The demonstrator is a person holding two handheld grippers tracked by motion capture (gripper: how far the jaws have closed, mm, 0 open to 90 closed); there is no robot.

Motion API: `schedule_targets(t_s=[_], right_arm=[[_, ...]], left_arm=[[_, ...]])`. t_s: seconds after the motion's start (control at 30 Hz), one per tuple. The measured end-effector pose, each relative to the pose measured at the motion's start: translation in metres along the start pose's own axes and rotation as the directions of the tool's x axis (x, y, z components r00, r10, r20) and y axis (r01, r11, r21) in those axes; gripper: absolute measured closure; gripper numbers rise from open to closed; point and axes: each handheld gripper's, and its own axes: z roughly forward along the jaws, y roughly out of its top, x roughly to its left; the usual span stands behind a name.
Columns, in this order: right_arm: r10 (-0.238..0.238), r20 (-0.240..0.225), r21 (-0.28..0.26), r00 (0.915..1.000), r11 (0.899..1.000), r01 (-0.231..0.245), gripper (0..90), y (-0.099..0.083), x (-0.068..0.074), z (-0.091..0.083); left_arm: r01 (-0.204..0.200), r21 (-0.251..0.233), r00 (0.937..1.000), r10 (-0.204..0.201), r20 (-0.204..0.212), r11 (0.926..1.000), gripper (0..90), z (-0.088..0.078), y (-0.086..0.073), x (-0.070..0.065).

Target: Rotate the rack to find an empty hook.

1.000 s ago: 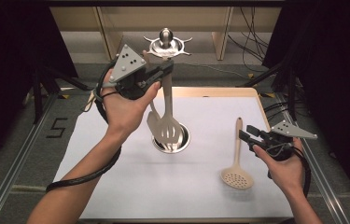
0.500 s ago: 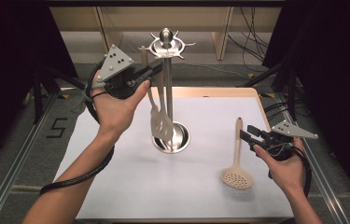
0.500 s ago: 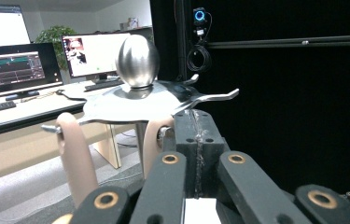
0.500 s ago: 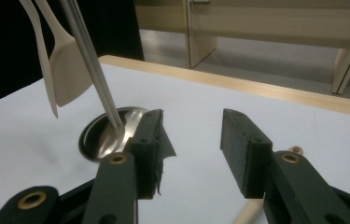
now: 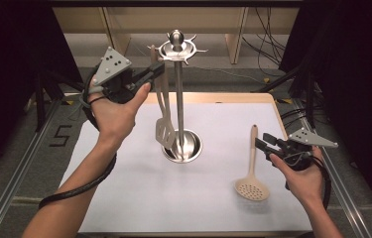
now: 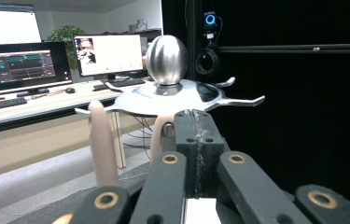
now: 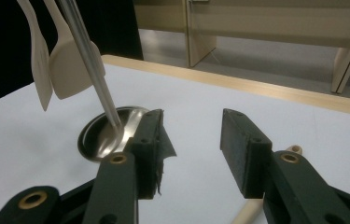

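Observation:
A steel utensil stand (image 5: 177, 99) rises from a round base in the middle of the white mat, with a hooked disc and knob (image 6: 165, 60) on top. Two beige utensils hang from it, one a slotted turner (image 5: 165, 131); both blades (image 7: 70, 65) hang left of the pole. My left gripper (image 5: 159, 69) is held high beside their handles, just left of the pole. Its jaws (image 6: 195, 126) are shut and nothing shows between them; one handle end (image 6: 161, 135) lies against the tip. A beige skimmer (image 5: 252, 186) lies on the mat at the right. My right gripper (image 5: 263, 143) stands open beside its handle (image 7: 294, 149).
The white mat (image 5: 124, 198) covers a wooden table (image 5: 213, 97). Dark stand legs and cables sit on the floor at both sides. Wooden furniture legs stand behind the table. Monitors on a desk (image 6: 23, 65) are far off in the left gripper view.
My left gripper has moved left, away from the pole near the stand's top. The hanging utensils have shifted slightly left. The right hand has kept still.

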Motion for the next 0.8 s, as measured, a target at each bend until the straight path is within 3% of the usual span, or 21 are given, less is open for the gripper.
schedule_targets(t_s=[0.17, 0.27, 0.4, 0.8], right_arm=[[-0.004, 0.000, 0.001, 1.0000, 1.000, 0.004, 59.9, 0.000, -0.001, 0.000], [0.026, -0.007, 0.012, 0.9996, 1.000, -0.026, 59.9, 0.000, 0.001, 0.000], [0.005, 0.010, 0.009, 0.9999, 1.000, -0.005, 60.0, -0.001, -0.002, 0.000], [0.011, 0.019, 0.009, 0.9998, 1.000, -0.011, 60.0, -0.001, -0.004, 0.000]], left_arm=[[0.003, -0.001, 0.9999, -0.003, -0.014, 1.0000, 89.6, -0.001, 0.000, 0.004], [0.007, -0.001, 0.9998, -0.007, -0.020, 1.0000, 89.6, -0.001, 0.000, 0.007], [0.017, 0.000, 0.9996, -0.017, -0.023, 0.9999, 89.6, 0.000, 0.000, 0.010], [0.024, -0.001, 0.9988, -0.024, -0.042, 0.9997, 89.6, 0.000, -0.001, 0.017]])
